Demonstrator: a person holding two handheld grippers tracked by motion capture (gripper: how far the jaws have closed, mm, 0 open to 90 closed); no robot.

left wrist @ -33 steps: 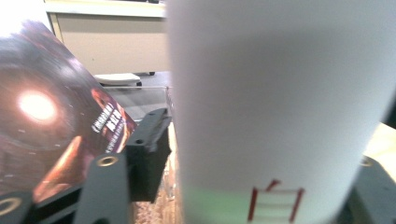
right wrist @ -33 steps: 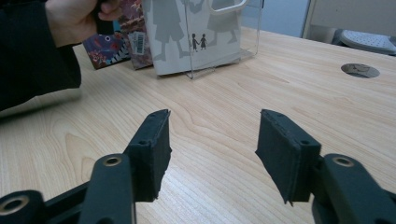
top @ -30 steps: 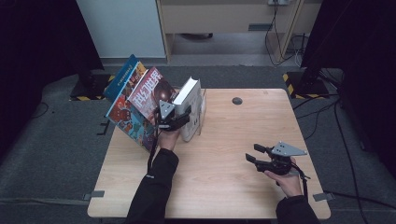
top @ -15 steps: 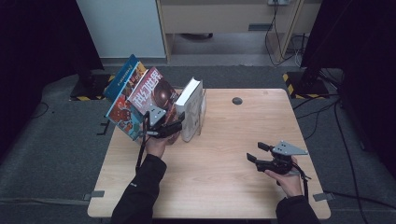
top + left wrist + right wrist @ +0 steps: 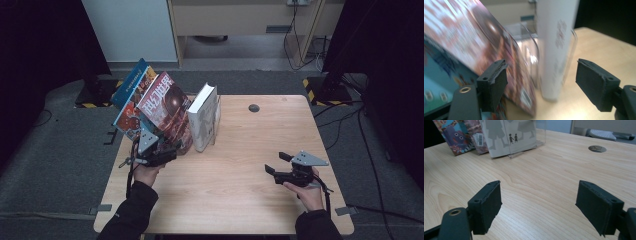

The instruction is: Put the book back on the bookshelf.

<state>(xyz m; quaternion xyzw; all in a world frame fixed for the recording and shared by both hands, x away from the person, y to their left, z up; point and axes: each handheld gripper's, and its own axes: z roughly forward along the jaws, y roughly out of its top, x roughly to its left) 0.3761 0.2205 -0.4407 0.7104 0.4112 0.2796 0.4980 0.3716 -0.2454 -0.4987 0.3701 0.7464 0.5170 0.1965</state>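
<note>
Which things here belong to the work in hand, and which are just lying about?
In the job:
left gripper, open beside the books
red book, leaning
white book, upright
blue book, leaning
clear bookend

Just there:
right gripper, open, apart from the books
table grommet

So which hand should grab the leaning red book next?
Probably the left. The left gripper sits open right at the red book, which leans beside the white book. The right gripper hangs open over bare table, far off.

A round grommet (image 5: 254,108) sits in the wooden table (image 5: 240,200).
</note>
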